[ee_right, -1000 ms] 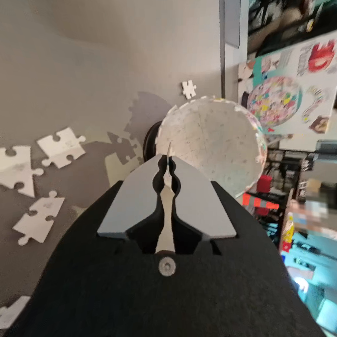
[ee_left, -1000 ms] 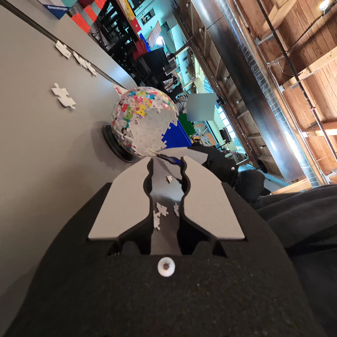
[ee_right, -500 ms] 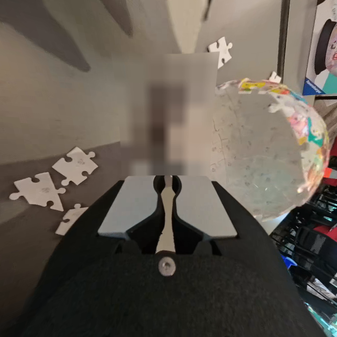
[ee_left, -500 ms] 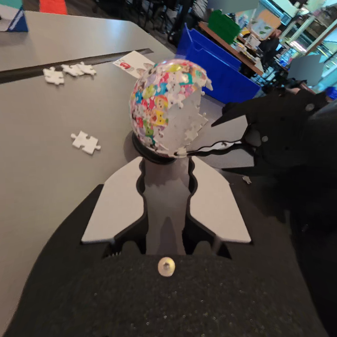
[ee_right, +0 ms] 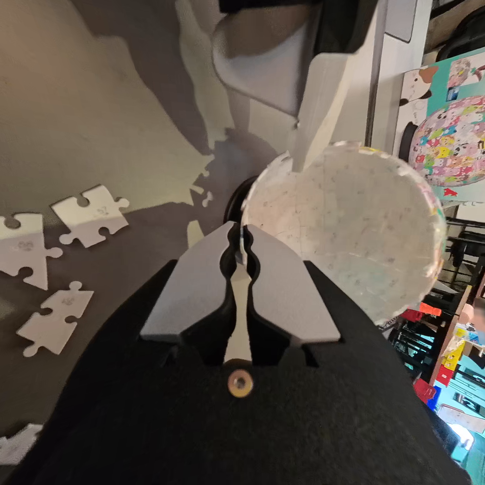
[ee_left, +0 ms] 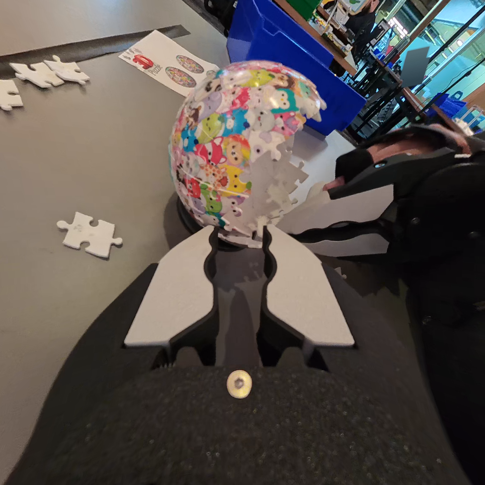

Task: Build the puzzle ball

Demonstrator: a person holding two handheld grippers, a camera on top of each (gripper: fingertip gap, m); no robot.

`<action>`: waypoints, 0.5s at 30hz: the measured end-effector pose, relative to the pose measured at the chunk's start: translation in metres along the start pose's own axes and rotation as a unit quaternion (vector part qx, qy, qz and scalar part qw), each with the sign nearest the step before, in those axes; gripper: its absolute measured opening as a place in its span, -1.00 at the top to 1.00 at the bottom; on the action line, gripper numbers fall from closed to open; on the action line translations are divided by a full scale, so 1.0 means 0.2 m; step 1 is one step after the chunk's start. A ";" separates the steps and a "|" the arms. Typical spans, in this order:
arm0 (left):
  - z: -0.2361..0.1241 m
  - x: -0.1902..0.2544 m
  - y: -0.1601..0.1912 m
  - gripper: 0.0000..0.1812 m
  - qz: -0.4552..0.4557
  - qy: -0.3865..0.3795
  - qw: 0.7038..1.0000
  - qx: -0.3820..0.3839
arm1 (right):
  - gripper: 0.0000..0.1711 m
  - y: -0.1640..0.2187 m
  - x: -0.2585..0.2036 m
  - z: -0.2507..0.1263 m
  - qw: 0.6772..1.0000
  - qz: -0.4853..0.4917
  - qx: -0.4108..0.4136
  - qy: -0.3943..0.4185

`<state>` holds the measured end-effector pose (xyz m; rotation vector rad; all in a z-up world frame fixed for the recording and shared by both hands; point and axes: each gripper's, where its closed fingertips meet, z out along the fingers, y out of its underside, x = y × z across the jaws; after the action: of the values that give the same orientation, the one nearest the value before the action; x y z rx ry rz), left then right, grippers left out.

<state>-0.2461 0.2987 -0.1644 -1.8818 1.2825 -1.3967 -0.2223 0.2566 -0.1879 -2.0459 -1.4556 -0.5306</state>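
The puzzle ball stands on a black ring stand on the grey table. Its left side is coloured and its right side is open with a jagged white edge. My left gripper is open and empty, its tips just at the ball's lower edge. My right gripper comes in from the right at the ball's open lower rim. In the right wrist view the right gripper is shut on a thin white puzzle piece, seen edge-on, against the rim of the ball, whose white inside faces me.
Loose white pieces lie left of the ball and at the far left, and several more show in the right wrist view. A printed sheet and a blue bin are behind the ball. The puzzle box stands beyond it. Left tips to right tips: about 6 cm.
The left view has swung from sideways to upright and come closer to the ball, and the left jaws have opened wider. The right gripper, still shut on its piece, has moved to the ball's rim.
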 end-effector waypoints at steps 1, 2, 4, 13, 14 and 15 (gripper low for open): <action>0.00 0.00 0.00 0.65 -0.004 -0.001 1.000 0.002 | 0.97 0.00 0.01 0.00 1.000 0.001 0.005 0.007; 0.00 -0.01 -0.01 0.65 -0.007 -0.003 1.000 0.003 | 0.97 0.00 0.01 0.00 1.000 0.002 0.009 0.010; 0.01 -0.02 -0.01 0.67 -0.009 -0.013 1.000 0.002 | 0.97 -0.01 0.02 0.00 1.000 0.005 0.025 0.014; 0.00 -0.02 -0.03 0.70 0.002 -0.052 0.999 -0.013 | 0.98 -0.03 0.01 0.02 0.997 0.033 0.069 0.020; 0.00 -0.03 -0.03 0.74 0.003 -0.060 0.998 -0.017 | 0.97 -0.03 0.01 0.02 0.997 0.033 0.070 0.018; 0.00 -0.03 -0.03 0.76 0.001 -0.065 0.998 -0.018 | 0.97 -0.03 0.00 0.02 0.997 0.034 0.071 0.016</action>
<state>-0.2436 0.3069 -0.1627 -1.9598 1.2537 -1.2351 -0.2285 0.2620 -0.1897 -1.9589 -1.3607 -0.4197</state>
